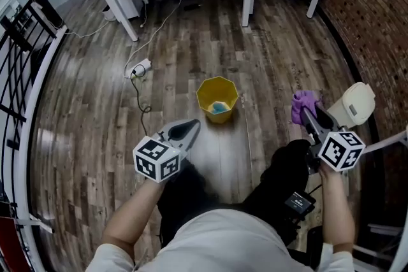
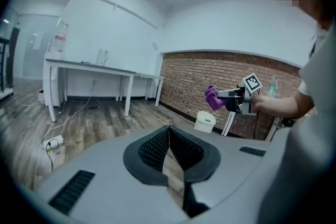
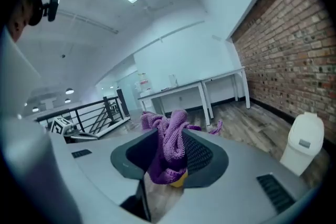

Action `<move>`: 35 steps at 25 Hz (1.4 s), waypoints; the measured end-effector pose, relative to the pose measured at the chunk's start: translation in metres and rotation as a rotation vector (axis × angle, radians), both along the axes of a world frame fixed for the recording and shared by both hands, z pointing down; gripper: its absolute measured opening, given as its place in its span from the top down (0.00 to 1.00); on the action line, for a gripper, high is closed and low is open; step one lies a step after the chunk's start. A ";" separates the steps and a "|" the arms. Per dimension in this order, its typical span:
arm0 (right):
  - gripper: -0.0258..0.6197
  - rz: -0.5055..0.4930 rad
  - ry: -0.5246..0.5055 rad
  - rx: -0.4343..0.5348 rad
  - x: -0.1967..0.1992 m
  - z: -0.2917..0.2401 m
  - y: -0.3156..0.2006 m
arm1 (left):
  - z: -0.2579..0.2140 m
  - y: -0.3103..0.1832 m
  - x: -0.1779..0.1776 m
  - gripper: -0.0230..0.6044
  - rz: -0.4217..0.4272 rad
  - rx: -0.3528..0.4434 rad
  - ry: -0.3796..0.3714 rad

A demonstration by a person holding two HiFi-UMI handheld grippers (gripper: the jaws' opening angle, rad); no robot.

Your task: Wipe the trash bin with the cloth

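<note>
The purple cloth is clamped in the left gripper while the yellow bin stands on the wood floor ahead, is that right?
Not quite. The purple cloth is clamped in the right gripper, as the right gripper view shows; the left gripper is shut on nothing. The yellow bin does stand on the wood floor ahead.

left grey two-jaw gripper [image 1: 190, 128], jaws together, points one o'clock; right grey gripper [image 1: 307, 113], pointing eleven o'clock, pinches purple fuzzy cloth [image 1: 301, 100].
</note>
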State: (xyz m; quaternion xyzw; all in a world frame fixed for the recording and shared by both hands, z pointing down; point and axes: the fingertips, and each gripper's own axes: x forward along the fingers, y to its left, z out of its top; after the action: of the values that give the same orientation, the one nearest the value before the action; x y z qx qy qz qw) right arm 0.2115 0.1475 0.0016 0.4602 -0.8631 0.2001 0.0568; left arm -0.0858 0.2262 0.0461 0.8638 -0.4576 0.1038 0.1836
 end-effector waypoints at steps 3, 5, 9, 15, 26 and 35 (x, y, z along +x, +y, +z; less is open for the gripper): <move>0.74 0.010 0.048 0.017 -0.005 0.000 -0.020 | -0.008 -0.009 0.006 0.96 0.001 0.025 0.004; 0.74 0.017 0.062 0.015 -0.008 0.001 -0.033 | -0.009 -0.011 0.007 0.96 0.011 0.026 0.010; 0.74 0.015 0.104 0.035 -0.021 -0.003 -0.065 | -0.003 -0.029 0.000 0.96 0.043 0.026 -0.008; 0.74 -0.025 0.158 0.045 -0.049 -0.004 -0.106 | 0.001 -0.068 -0.014 0.96 0.042 0.035 -0.014; 0.74 -0.089 0.104 0.046 -0.131 0.009 -0.182 | 0.046 -0.136 -0.022 0.96 0.043 -0.007 -0.043; 0.74 -0.097 -0.037 -0.096 -0.199 0.098 -0.215 | 0.107 -0.176 -0.024 0.96 0.033 -0.079 -0.017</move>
State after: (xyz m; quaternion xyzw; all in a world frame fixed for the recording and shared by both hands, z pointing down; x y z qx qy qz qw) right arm 0.0128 -0.0678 0.0991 0.4106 -0.8748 0.2468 0.0726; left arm -0.1099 0.0500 0.1531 0.8623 -0.4404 0.1324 0.2121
